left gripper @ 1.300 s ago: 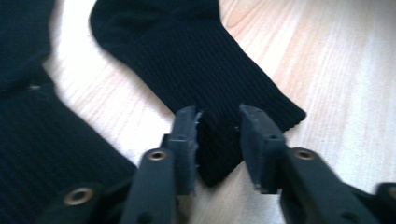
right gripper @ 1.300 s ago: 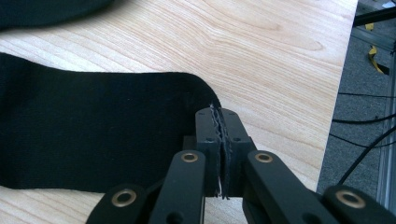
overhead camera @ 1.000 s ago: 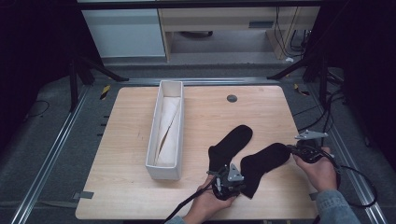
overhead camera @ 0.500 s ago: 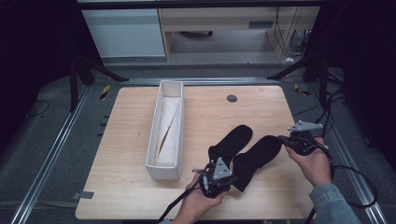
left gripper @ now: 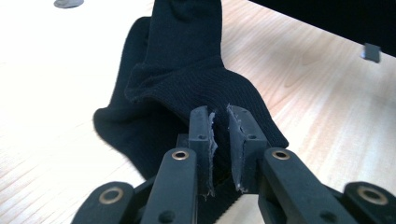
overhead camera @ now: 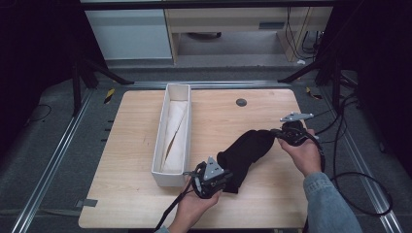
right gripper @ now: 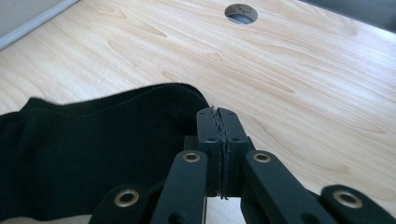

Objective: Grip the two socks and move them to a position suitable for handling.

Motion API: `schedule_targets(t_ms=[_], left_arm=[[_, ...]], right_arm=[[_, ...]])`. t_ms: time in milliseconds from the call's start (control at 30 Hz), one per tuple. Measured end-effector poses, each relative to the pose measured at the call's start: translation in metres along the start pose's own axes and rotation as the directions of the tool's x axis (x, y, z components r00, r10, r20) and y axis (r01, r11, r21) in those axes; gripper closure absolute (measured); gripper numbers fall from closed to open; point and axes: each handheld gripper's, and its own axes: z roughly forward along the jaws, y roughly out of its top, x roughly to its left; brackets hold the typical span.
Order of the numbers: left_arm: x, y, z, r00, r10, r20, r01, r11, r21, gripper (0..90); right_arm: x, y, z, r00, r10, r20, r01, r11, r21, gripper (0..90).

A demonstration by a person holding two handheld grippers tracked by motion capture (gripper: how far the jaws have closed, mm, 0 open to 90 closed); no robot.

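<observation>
A black sock (overhead camera: 248,150) stretches between my two grippers over the right half of the wooden table (overhead camera: 136,204). My left gripper (overhead camera: 224,177) is shut on its near end; in the left gripper view the pads (left gripper: 201,126) pinch the ribbed fabric (left gripper: 187,79). My right gripper (overhead camera: 278,134) is shut on the far end, its jaws pressed tight on the sock's edge (right gripper: 93,154) in the right gripper view (right gripper: 217,112). A second black sock (left gripper: 116,121) seems to lie underneath, mostly covered.
A long white bin (overhead camera: 159,160) stands left of the socks with a pale folded cloth (overhead camera: 175,131) inside. A round dark hole (overhead camera: 241,102) sits in the tabletop at the far right, also in the right gripper view (right gripper: 240,13). Cables trail off the table's right edge.
Both hands have carried the stretched sock to the left and away from the person. It now lies over the other black sock that earlier lay bare beside it.
</observation>
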Motion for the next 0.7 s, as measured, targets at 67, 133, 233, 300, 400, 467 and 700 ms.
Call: schedule_targets(t_ms=[67, 133, 233, 300, 400, 467, 700], left_arm=[[0.002, 0.0, 0.0, 0.9998, 0.005, -0.018, -0.005, 1.0, -0.003, 80.0], [0.004, 0.0, 0.0, 0.9996, -0.006, -0.027, 0.005, 0.9999, -0.012, 79.9], [0.007, 0.0, 0.001, 0.9991, -0.014, -0.041, 0.014, 0.9998, -0.014, 79.8], [0.009, -0.001, 0.002, 0.9983, -0.01, -0.058, 0.009, 0.9998, -0.018, 79.7], [0.01, -0.003, 0.003, 0.9974, -0.016, -0.07, 0.014, 0.9997, -0.021, 79.7], [0.011, -0.006, 0.005, 0.9973, -0.021, -0.07, 0.02, 0.9997, -0.015, 79.6], [0.015, -0.008, 0.006, 0.9963, -0.038, -0.077, 0.037, 0.9991, -0.022, 79.5]], right_arm=[[0.0, 0.002, 0.006, 0.9999, 0.01, -0.004, -0.01, 1.0, 0.004, 89.5], [0.0, 0.005, 0.011, 0.9999, 0.012, -0.006, -0.012, 1.0, 0.003, 89.5], [0.0, 0.009, 0.018, 0.9999, 0.013, -0.004, -0.013, 1.0, 0.001, 89.5], [0.001, 0.011, 0.023, 0.9997, 0.025, -0.005, -0.025, 1.0, -0.001, 89.5], [0.002, 0.012, 0.029, 0.9996, 0.027, -0.007, -0.027, 1.0, -0.001, 89.5], [0.003, 0.013, 0.033, 0.9997, 0.02, -0.011, -0.02, 1.0, 0.005, 89.5], [0.006, 0.016, 0.04, 0.9997, 0.014, -0.018, -0.014, 1.0, 0.007, 89.5]])
